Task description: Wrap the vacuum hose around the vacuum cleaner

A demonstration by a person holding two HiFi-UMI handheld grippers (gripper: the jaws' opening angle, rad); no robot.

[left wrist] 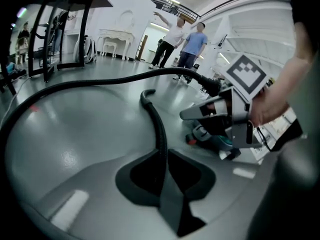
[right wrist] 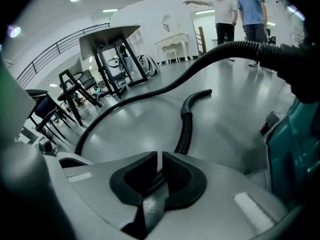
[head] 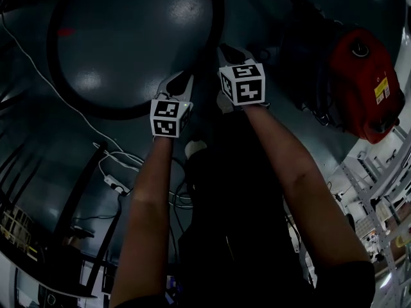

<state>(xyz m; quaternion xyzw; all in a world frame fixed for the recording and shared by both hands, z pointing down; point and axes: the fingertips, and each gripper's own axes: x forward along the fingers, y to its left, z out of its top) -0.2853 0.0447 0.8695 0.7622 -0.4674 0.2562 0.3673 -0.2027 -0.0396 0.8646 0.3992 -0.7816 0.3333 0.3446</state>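
- The hose (head: 119, 114) lies in a wide loop on the floor (head: 128, 37); one end reaches the vacuum (head: 359, 82) at the right, and the free end rests on the floor ahead of both grippers
- Left gripper (head: 182, 82): jaws barely apart with nothing between them; the hose runs straight on from just beyond the tips, and I cannot tell whether it touches them
- Right gripper (head: 228, 51): jaws a thin slit apart and empty; the ribbed hose shows just past the tips
- The grippers sit side by side over the loop's right edge, pointing down
- Two people (left wrist: 182, 39) stand far across the room
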